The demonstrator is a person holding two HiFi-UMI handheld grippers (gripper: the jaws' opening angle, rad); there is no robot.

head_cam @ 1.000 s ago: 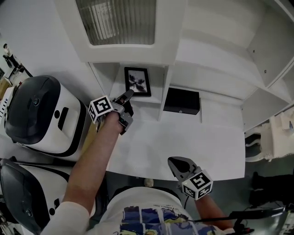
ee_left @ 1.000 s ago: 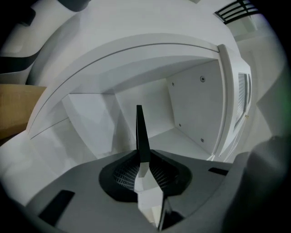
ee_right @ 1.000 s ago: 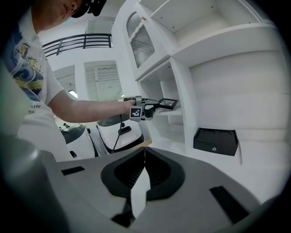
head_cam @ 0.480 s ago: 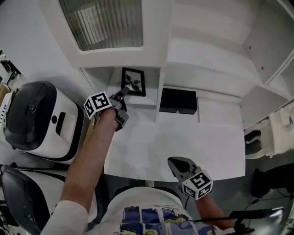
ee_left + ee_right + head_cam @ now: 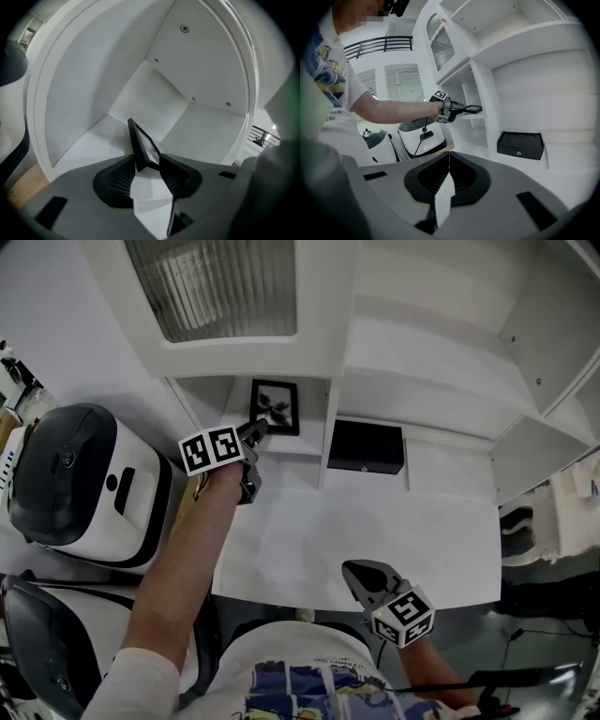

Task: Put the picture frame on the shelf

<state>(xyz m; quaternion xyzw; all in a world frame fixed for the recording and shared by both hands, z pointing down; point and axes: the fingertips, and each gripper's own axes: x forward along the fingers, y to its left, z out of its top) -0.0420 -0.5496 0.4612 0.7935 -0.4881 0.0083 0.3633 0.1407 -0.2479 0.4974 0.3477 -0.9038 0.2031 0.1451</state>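
The picture frame is stood in a lower compartment of the shelf, beneath a cabinet door. A box is set in the next compartment to the right, with a divider between them. A desk is spread before the shelf. A machine is placed left of the desk, and a second machine nearer the person.

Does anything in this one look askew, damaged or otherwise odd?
Nothing stands out. The picture frame stands in the shelf compartment, one corner between the opening jaws of the left gripper. No damage or spill shows.
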